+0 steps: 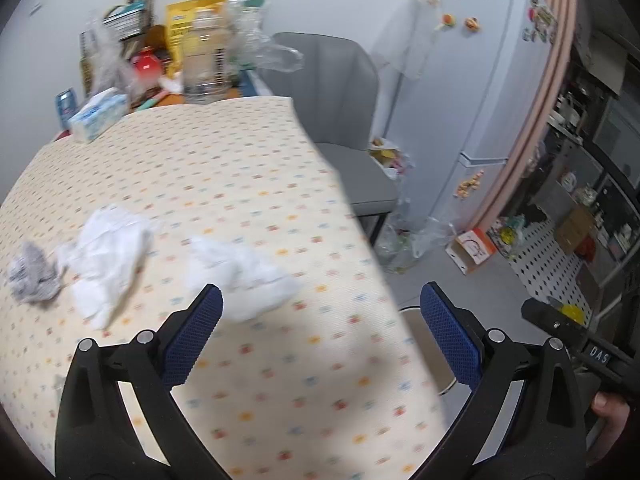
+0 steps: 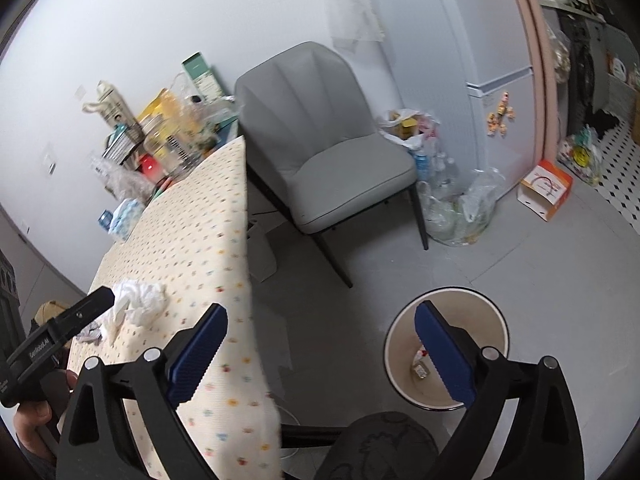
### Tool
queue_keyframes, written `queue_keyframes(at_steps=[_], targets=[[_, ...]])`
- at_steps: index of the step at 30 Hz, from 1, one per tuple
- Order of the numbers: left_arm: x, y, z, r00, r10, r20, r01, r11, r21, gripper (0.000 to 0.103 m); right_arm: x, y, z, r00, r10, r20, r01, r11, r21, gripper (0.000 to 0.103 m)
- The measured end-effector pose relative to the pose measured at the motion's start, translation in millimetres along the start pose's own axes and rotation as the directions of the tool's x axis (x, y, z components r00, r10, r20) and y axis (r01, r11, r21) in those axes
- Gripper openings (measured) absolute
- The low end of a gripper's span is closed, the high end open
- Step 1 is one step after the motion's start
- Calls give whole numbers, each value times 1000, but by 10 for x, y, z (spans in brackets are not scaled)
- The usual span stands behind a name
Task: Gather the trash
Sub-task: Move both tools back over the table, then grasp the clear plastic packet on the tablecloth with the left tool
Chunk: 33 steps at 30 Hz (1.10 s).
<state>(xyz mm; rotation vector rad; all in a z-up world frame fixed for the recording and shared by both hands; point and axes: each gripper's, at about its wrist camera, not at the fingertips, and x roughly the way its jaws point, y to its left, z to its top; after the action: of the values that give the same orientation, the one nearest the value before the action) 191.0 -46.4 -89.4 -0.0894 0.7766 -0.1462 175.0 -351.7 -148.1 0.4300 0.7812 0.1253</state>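
My left gripper (image 1: 320, 312) hangs over the patterned table (image 1: 224, 168), jaws spread wide and empty, with crumpled white tissue (image 1: 244, 276) just ahead and more wads (image 1: 108, 256) farther left. My right gripper (image 2: 320, 332), equally wide and empty, points down toward the floor bin (image 2: 404, 320), which holds small scraps.

Lighting was soft and even indoors, no harsh glare. The left wrist view was smeared with motion blur, worst on the tablecloth (image 1: 224, 184) toward 6 o'clock. Both fisheyes bent the edges hard, corners black. Faint shadow crossed the tablecloth.
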Motion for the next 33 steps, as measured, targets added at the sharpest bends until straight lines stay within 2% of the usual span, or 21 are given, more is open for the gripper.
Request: queue_keyframes(at_steps=[13,27,30,33], targets=[[-421,990,-362,993,121,12,-119,984,-130,98,188,902,-216,996,68,-56,-76,987,-144,95],[-610,1617,-765,987,160,-32,-163,958,-237,98,265,1547,-482,989,95,-109,-120,959,-257,95],[-591,1706,-841,987,153,-51,-161,954,-254,90,272,1642,-532,988,95,-118,-125,953,-275,95],[-543,1756,-892,988,137,-73,-151,951,-270,76,272,1724,-569,988,98,-122,-130,948,-289,95]])
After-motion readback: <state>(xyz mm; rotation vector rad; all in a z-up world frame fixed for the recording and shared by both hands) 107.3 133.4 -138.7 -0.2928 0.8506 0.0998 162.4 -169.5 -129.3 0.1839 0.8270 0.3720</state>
